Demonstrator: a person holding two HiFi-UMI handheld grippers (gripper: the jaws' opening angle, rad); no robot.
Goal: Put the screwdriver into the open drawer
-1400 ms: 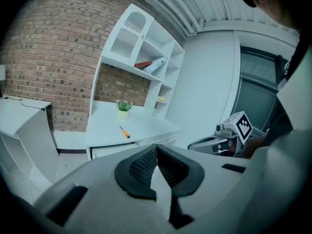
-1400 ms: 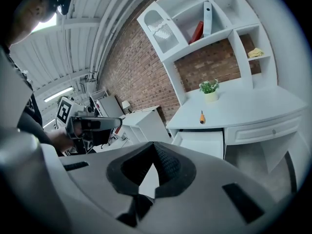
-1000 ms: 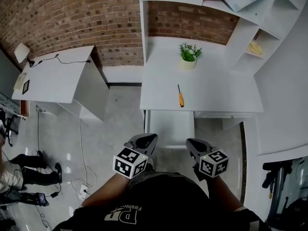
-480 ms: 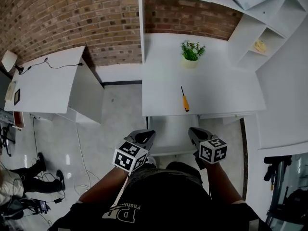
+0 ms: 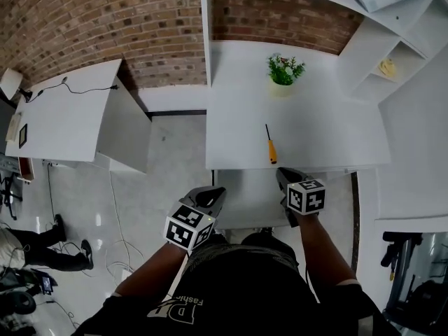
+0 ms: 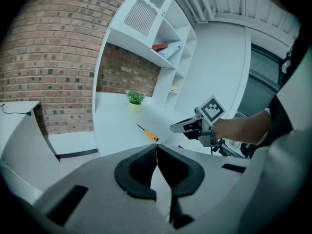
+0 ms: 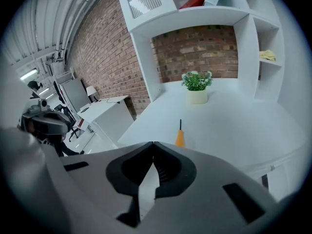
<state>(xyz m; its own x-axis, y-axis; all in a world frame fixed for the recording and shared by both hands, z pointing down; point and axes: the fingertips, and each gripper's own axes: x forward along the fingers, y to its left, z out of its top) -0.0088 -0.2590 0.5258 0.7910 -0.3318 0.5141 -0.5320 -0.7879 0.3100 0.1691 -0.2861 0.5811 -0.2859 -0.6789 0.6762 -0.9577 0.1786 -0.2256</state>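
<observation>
Jaws together and empty, the left gripper [image 5: 213, 195] and right gripper [image 5: 285, 176] hover near the orange-handled, black-shafted screwdriver [image 5: 270, 146] on the white desk [image 5: 336, 128].

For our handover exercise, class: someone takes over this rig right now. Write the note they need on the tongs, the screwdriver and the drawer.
The left tongs are shut and empty, held low by the drawer's left side.
The right tongs are shut and empty, pointed toward the screwdriver but short of it.
The orange-handled screwdriver with a black shaft lies untouched on the white desk, near its front edge.
The white drawer stands open below that edge.
Done: nothing yet.
Left: open the tongs, grasp the screwdriver, lay it in the drawer.
</observation>
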